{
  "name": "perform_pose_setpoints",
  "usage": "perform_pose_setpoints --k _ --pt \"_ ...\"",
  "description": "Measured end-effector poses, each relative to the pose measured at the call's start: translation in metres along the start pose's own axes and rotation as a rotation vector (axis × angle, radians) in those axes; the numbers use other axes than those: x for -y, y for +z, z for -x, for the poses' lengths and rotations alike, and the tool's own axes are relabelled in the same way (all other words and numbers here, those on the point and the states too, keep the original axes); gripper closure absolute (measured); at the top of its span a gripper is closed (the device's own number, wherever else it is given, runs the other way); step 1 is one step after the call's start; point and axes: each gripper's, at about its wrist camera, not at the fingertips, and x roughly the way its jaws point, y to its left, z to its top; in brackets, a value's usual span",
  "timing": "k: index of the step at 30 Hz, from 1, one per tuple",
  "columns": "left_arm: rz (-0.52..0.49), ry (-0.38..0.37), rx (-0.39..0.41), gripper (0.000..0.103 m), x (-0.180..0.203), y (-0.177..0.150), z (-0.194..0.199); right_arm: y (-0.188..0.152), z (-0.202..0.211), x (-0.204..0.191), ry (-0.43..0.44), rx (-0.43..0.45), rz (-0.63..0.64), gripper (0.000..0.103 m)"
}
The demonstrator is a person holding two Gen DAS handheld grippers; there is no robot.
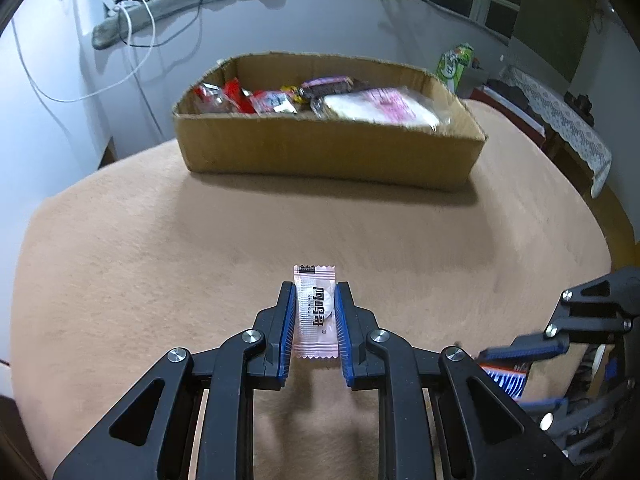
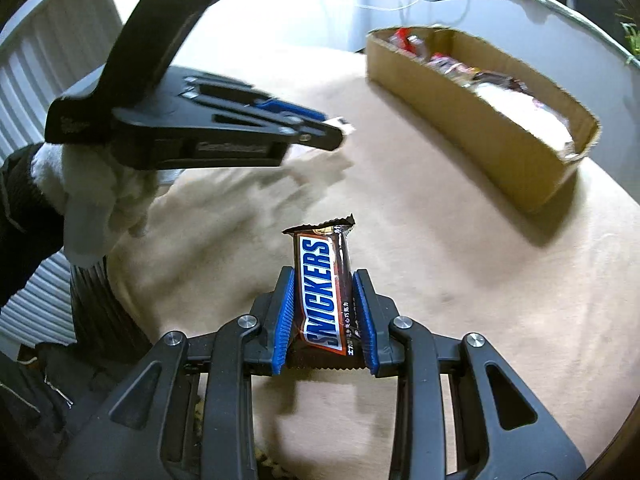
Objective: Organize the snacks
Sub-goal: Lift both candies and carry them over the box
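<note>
My left gripper [image 1: 315, 290] is shut on a small pink-and-white candy packet [image 1: 315, 314] and holds it above the tan table [image 1: 160, 248]. My right gripper [image 2: 323, 276] is shut on a brown Snickers bar [image 2: 323, 292], held above the table. A cardboard box [image 1: 320, 156] with several snack packets inside stands at the far side of the table, ahead of the left gripper; it also shows in the right wrist view [image 2: 480, 120] at upper right. The left gripper [image 2: 340, 130] appears in the right wrist view at upper left, the right gripper [image 1: 492, 354] in the left wrist view at lower right.
A grey wall with white and black cables [image 1: 132, 40] runs behind the table. A green packet [image 1: 454, 62] and a lace-covered bench [image 1: 560, 116] stand at the back right. A white radiator [image 2: 44, 60] and a gloved hand [image 2: 92, 200] are on the left.
</note>
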Motion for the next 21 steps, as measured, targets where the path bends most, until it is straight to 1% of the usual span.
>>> perform_pose_setpoints --k 5,11,16,21 --pt "0.013 0.002 0.033 0.085 -0.003 0.01 0.01 0.008 0.021 0.015 -0.039 0.043 -0.028 0.073" --pt "0.008 0.007 0.062 0.085 -0.005 0.023 0.017 0.027 0.042 0.036 -0.086 0.1 -0.061 0.073" --pt "0.009 0.01 0.094 0.085 -0.007 0.039 0.021 0.052 0.054 0.058 -0.123 0.138 -0.078 0.073" --pt "0.0 0.009 0.112 0.085 -0.008 0.059 0.018 0.075 0.054 0.085 -0.161 0.162 -0.085 0.073"
